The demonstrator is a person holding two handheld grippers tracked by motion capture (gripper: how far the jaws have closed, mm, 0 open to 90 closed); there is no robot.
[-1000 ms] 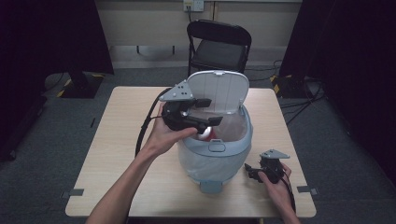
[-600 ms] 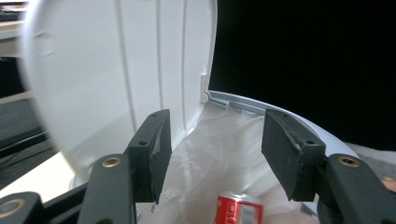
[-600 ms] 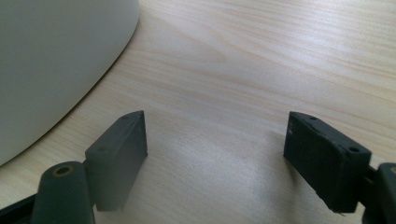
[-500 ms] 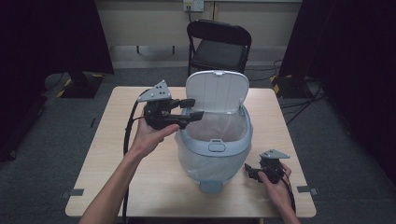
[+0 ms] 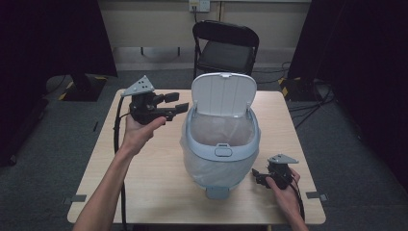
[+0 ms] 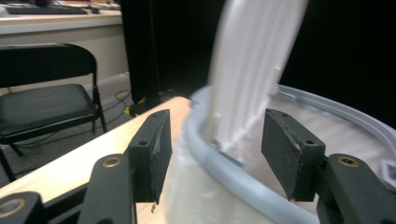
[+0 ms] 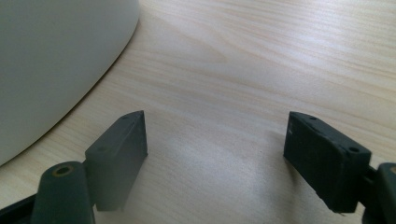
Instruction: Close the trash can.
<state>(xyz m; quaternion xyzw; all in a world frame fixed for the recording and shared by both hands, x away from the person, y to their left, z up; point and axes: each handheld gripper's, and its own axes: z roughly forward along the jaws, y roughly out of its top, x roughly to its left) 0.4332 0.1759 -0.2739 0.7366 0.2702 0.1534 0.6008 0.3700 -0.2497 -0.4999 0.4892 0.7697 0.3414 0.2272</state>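
My left forearm (image 5: 108, 190) runs up from the bottom edge at a slant, wrist bent back, palm up, cradling the left tool (image 5: 172, 106) from below. That tool lies roughly level, its grey three-cornered plate on top and its cable looping down beside my arm. Its jaws have just been opening a little after closing; they stand apart with nothing pinched between the pads (image 6: 152, 154). My right hand (image 5: 284, 190) sits low by the near right corner of the surface, gripping the right tool (image 5: 256, 176), which points left. Its jaws are spread wide and empty, pads (image 7: 122, 154) angled down over bare wood.
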